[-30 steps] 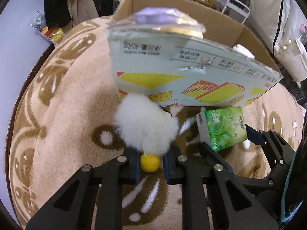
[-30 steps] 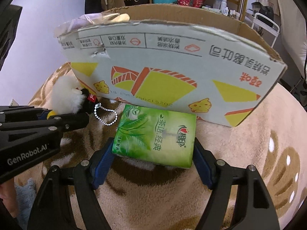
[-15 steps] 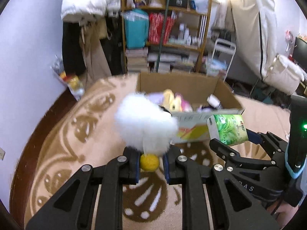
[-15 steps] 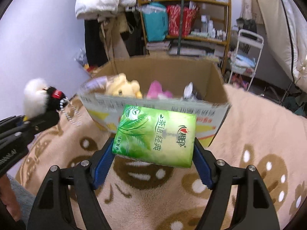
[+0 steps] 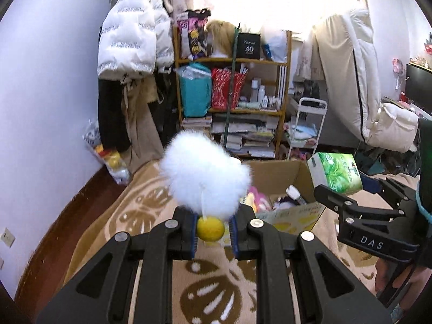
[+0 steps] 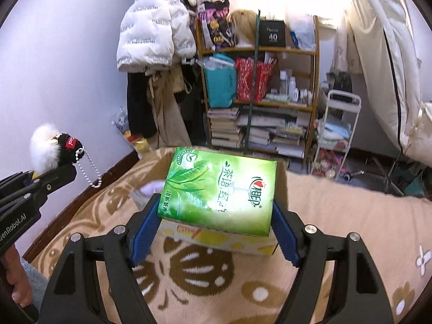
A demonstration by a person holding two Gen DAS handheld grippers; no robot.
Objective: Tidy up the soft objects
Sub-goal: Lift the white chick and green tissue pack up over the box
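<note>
My left gripper point(image 5: 210, 229) is shut on a white fluffy plush toy point(image 5: 203, 179), pinched by its yellow foot point(image 5: 210, 229). In the right wrist view the same plush toy point(image 6: 44, 152) shows a black head, a red tag and a bead chain, up in the air at the left. My right gripper point(image 6: 216, 222) is shut on a green tissue pack point(image 6: 220, 191), gripped by its two short sides. Both are held in the air above and just in front of an open cardboard box point(image 5: 283, 174) that holds soft toys and a bottle; the tissue pack point(image 5: 336, 175) hides much of the cardboard box point(image 6: 221, 239) in the right wrist view.
The box stands on a beige blanket point(image 6: 351, 229) with brown flower shapes. Behind it are a cluttered wooden shelf point(image 5: 232, 86), hanging coats point(image 5: 132, 43), a white trolley point(image 5: 307, 129) and a bag of toys point(image 5: 110, 159) on the floor by the wall.
Both grippers have risen with their loads and tilted up. The box, which filled the views from the side, now lies lower and farther, with its open top showing.
</note>
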